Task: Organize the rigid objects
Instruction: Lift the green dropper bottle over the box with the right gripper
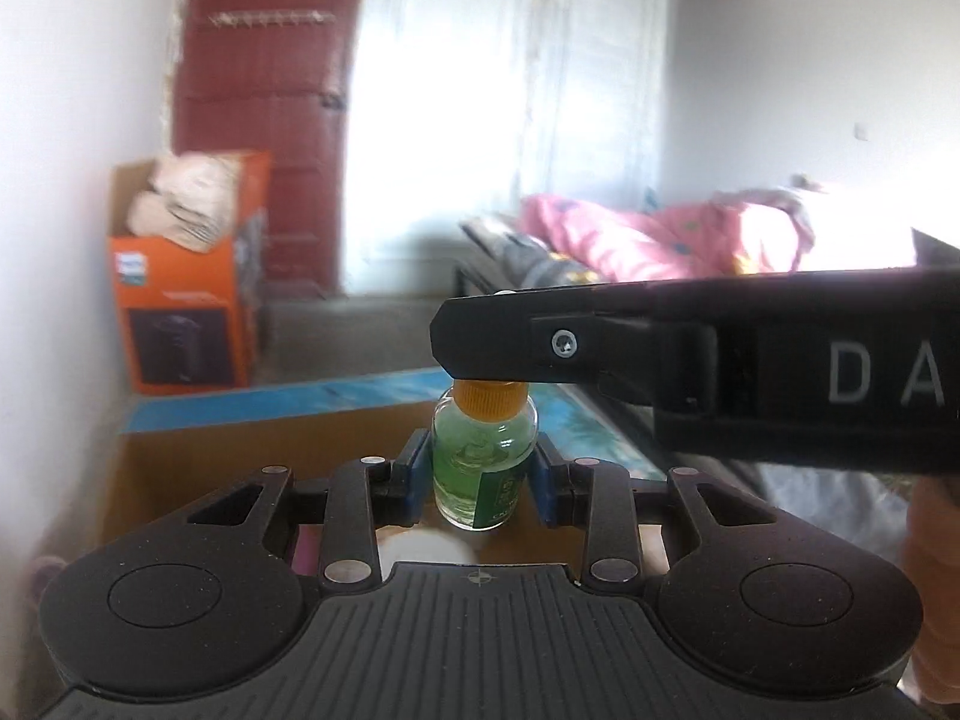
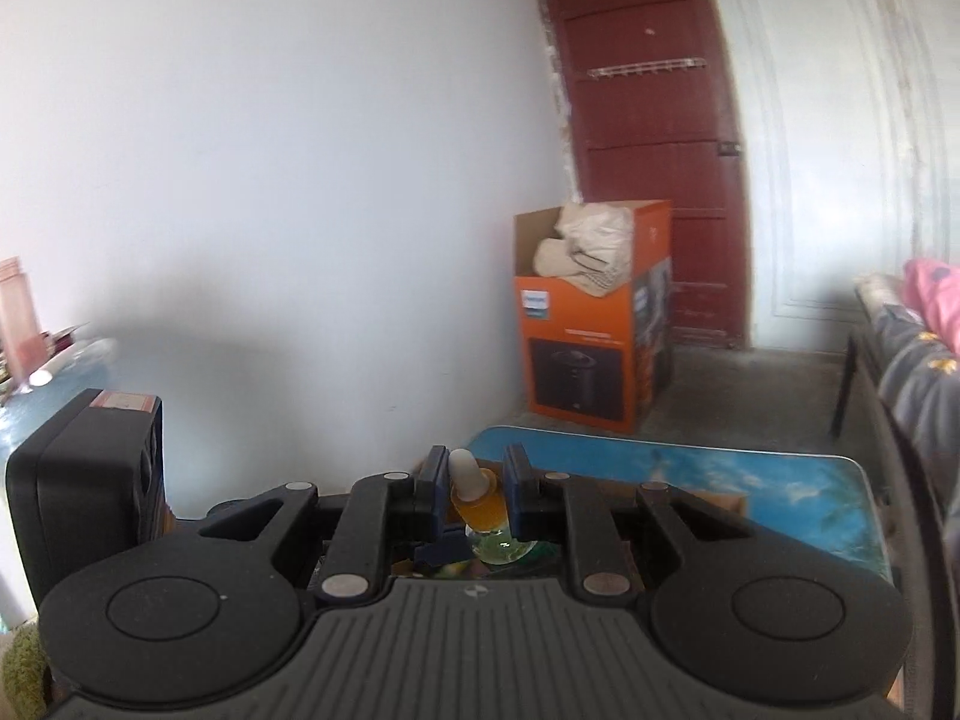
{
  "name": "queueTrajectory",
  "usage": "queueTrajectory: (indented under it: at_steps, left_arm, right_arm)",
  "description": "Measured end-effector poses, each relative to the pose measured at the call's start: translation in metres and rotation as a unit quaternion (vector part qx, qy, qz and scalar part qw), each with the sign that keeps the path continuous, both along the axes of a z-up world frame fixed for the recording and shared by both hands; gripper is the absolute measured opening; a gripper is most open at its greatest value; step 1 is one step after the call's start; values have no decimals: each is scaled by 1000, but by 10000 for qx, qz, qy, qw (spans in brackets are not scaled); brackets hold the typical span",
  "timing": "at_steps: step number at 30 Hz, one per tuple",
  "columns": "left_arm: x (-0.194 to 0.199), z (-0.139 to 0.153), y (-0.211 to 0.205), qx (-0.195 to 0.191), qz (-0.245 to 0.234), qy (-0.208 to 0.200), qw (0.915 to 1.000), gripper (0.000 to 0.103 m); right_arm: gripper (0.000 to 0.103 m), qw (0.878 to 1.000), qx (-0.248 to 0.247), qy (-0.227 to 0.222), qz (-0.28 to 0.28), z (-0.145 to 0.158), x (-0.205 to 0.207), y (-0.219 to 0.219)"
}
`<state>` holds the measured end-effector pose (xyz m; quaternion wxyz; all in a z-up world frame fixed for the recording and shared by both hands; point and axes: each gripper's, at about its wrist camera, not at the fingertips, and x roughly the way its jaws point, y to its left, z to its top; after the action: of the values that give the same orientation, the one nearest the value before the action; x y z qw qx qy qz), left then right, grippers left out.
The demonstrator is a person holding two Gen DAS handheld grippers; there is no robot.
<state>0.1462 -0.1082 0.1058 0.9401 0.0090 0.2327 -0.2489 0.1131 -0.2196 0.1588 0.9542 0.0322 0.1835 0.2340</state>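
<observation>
Left gripper (image 1: 483,480): blue pads closed on the glass body of a small bottle (image 1: 483,468) of green liquid, held upright, label toward the camera. Grip sits low on the body, which leaves the orange cap (image 1: 491,399) free.

Right gripper (image 2: 477,489): narrow, pads clamped on that cap; a whitish dropper bulb (image 2: 465,471) sticks up between them. In the left wrist view its finger comes in from the right, directly over the cap. Judgement: one hand steadies the bottle, the other works or secures the cap, likely before the bottle is put away.

Bottle is off any surface, carried between both grippers above an open cardboard box (image 1: 258,450).

Room to move: below and behind the bottle, box interior looks open; what else lies in it is blurred, cannot tell. Box stands on a blue-topped table (image 2: 720,468); table's far edge and right corner are close ahead. Beyond, bare floor, an orange carton (image 2: 591,348) by the red door (image 2: 648,150); a bed with pink bedding (image 1: 630,234) on the right.
</observation>
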Motion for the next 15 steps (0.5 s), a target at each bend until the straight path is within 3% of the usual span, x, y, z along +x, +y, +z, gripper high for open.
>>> queueTrajectory:
  at_steps: [6,11,15]
  left_arm:
    - [33,-34,-43,326,-178,591,9976,33]
    - [51,-63,-49,510,-159,1090,9926,33]
    - [49,-72,-52,756,-127,1198,9898,32]
  right_arm:
    - [21,9972,240,657,-260,-35,40,-48]
    - [21,9932,329,1081,-288,-74,61,-63]
    - [21,9907,387,1288,-228,-93,70,-70]
